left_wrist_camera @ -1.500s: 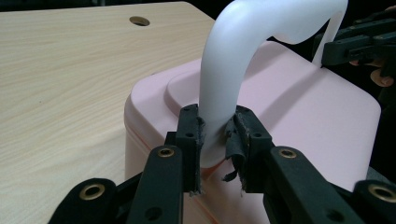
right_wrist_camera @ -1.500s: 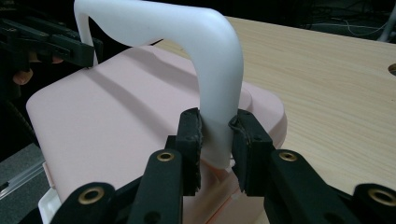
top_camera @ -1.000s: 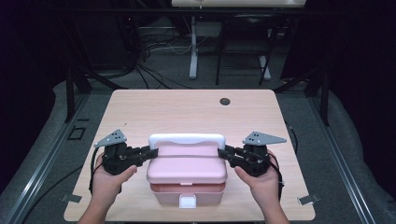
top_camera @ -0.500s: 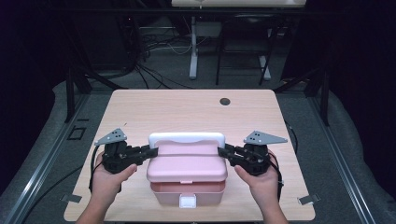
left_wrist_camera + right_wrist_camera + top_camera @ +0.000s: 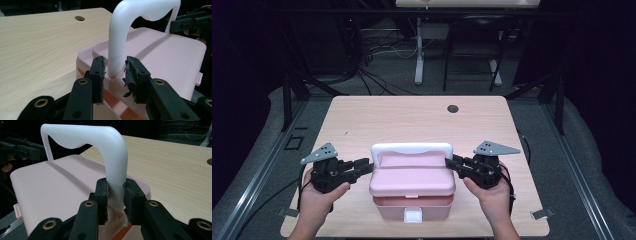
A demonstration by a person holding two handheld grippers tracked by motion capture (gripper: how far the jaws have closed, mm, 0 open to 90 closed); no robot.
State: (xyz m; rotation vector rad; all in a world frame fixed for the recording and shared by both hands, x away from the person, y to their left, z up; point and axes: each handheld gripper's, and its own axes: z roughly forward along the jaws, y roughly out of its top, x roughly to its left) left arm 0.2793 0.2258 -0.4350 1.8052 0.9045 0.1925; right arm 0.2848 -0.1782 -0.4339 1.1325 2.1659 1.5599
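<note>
At desk 6 o'clock edge sits the pink box, white handle upright. Right tongs clamp the handle's 3 o'clock leg. Left tongs have just been opening, 9 o'clock leg between pads, untouched. Step looks like releasing the handle; next: right opens, both back off.

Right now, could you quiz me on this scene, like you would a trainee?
1. True or false: the right gripper clamps the white handle.
2. How do the left gripper pads stand to that handle? A pressing it, B apart with gaps, C away from it.
3. What fills this gap: the pink box sits on the ____ table?

Key: 1 true. 2 B; its jaws have just been opening, with the handle's end between them. 3 wooden.
</note>
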